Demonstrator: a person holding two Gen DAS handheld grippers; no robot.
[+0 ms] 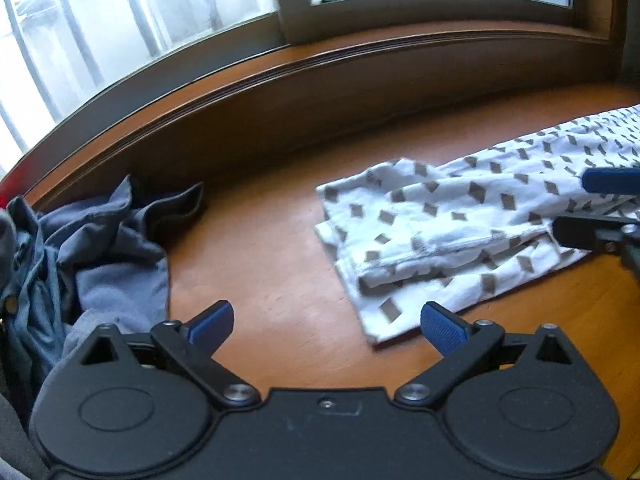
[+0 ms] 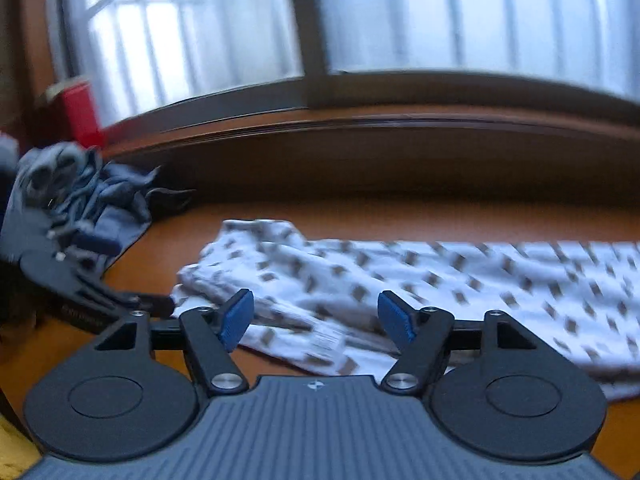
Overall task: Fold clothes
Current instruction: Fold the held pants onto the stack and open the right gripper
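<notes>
right wrist view is showing the right gripper spread and empty, hovering over the patterned garment, whose long axis is running rightward across the wooden surface; the left gripper, also spread, is sitting further left.

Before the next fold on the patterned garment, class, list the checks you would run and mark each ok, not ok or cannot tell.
1. Left gripper open and empty: ok, nothing between the blue pads.
2. Right gripper open and empty: ok, jaws apart above the cloth.
3. White patterned garment lying on the wooden surface, partly folded: ok.
4. Layers at its near end lined up: not ok, the edges are staggered.
5. Grey-blue clothes pile apart from the garment: ok, bare wood lies between.
6. Garment's far end flat: cannot tell, it runs out of view.
</notes>
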